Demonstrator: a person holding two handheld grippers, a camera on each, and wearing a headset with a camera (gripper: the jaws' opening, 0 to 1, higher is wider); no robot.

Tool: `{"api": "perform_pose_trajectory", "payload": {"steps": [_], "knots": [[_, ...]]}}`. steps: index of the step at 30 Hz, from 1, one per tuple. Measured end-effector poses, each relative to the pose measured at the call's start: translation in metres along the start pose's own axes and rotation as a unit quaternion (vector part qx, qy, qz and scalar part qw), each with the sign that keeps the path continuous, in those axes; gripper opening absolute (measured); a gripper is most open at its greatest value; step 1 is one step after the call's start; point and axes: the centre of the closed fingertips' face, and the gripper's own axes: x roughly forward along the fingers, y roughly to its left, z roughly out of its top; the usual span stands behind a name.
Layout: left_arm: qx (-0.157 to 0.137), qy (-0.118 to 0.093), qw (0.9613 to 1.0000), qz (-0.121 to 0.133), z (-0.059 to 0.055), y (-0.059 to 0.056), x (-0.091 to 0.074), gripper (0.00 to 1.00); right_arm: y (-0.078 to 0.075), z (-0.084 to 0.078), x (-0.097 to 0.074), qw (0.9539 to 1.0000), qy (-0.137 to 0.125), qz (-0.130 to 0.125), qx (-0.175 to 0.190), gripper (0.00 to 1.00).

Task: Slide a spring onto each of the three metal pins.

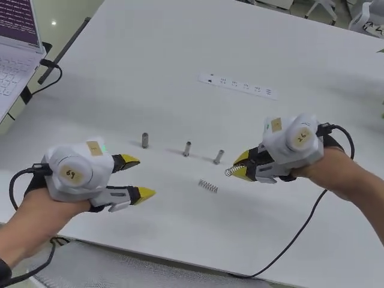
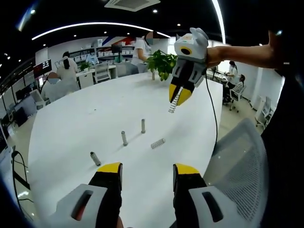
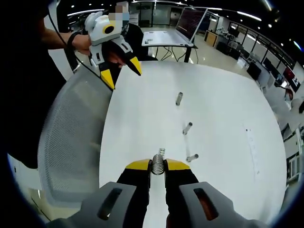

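Note:
Three short metal pins stand in a row on the white table: left pin [image 1: 144, 140], middle pin [image 1: 187, 149], right pin [image 1: 218, 157]. A loose spring [image 1: 208, 186] lies on the table in front of them. My right gripper [image 1: 239, 167] is shut on a second spring [image 1: 230, 171], held just right of the right pin and a little above the table; that spring [image 3: 157, 164] sticks out between its yellow tips. My left gripper [image 1: 135, 177] hovers open and holds nothing, left of the pins. The pins [image 2: 124, 138] and loose spring [image 2: 157, 142] lie ahead of it.
A white power strip [image 1: 237, 85] lies farther back on the table. A laptop [image 1: 15, 45] and a black cable [image 1: 51, 66] sit at the far left. A mesh chair [image 1: 120, 264] is below the near table edge. People stand in the room behind.

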Motion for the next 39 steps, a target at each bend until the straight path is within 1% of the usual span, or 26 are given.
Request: {"api": "perform_pose_trajectory", "payload": {"steps": [3, 9, 13, 16, 25, 28, 34, 39], "knots": [[-0.007, 0.000, 0.9999, 0.007, -0.002, 0.003, -0.006, 0.39, -0.003, 0.000, 0.001, 0.9999, 0.000, -0.003, 0.012, 0.09], [-0.016, 0.000, 0.9997, 0.020, -0.007, 0.008, -0.012, 0.43, -0.012, 0.003, 0.002, 0.9998, 0.000, -0.007, 0.020, 0.09], [-0.021, -0.001, 0.9994, 0.026, -0.008, 0.011, -0.017, 0.44, -0.015, 0.006, 0.005, 0.9998, 0.002, -0.006, 0.021, 0.09], [-0.025, -0.004, 0.9992, 0.031, -0.009, 0.014, -0.021, 0.45, -0.022, 0.007, 0.008, 0.9997, 0.004, -0.005, 0.023, 0.09], [-0.034, -0.001, 0.9987, 0.039, -0.015, 0.020, -0.030, 0.50, -0.032, 0.017, 0.017, 0.9997, 0.007, -0.005, 0.023, 0.09], [-0.037, 0.003, 0.9982, 0.046, -0.017, 0.023, -0.033, 0.54, -0.037, 0.020, 0.020, 0.9997, 0.011, -0.006, 0.022, 0.09], [-0.042, 0.001, 0.9977, 0.053, -0.020, 0.027, -0.038, 0.54, -0.046, 0.025, 0.027, 0.9996, 0.016, -0.006, 0.022, 0.09], [-0.044, 0.001, 0.9975, 0.055, -0.021, 0.029, -0.040, 0.54, -0.051, 0.028, 0.035, 0.9996, 0.021, -0.005, 0.018, 0.09]]}}
